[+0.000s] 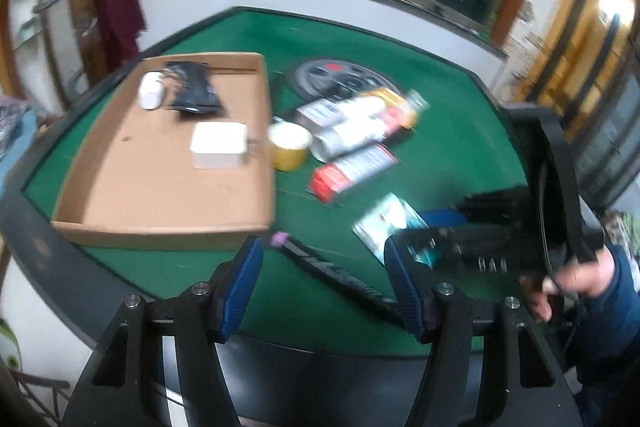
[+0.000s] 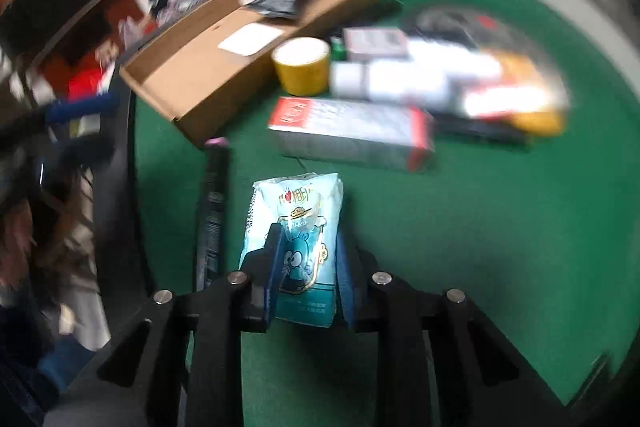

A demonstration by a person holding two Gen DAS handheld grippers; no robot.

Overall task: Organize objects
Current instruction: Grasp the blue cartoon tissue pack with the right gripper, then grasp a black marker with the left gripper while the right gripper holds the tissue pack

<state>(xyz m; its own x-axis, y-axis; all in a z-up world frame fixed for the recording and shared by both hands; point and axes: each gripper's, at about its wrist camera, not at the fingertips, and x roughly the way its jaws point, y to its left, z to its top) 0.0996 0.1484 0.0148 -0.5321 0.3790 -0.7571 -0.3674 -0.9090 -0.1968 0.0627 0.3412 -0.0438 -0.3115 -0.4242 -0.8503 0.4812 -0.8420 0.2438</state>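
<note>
With a white charger (image 1: 218, 145), a small white bottle (image 1: 151, 91) and a black pouch (image 1: 194, 89) already in the cardboard tray (image 1: 160, 223), the right gripper (image 2: 308, 275) pinches a light-blue snack packet (image 2: 298, 211) above the green table (image 2: 480, 227), the left gripper (image 1: 324, 291) hangs spread and empty, and the boxes (image 2: 352, 135) and yellow cup (image 2: 302, 67) beside the tray look still unsorted.

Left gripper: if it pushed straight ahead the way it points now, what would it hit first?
Probably the black pen-like stick lying on the green table, which runs between the open jaws of the left gripper. Beyond it stands the near wall of the cardboard tray. Depth is unclear in this blurred fisheye view.
</note>
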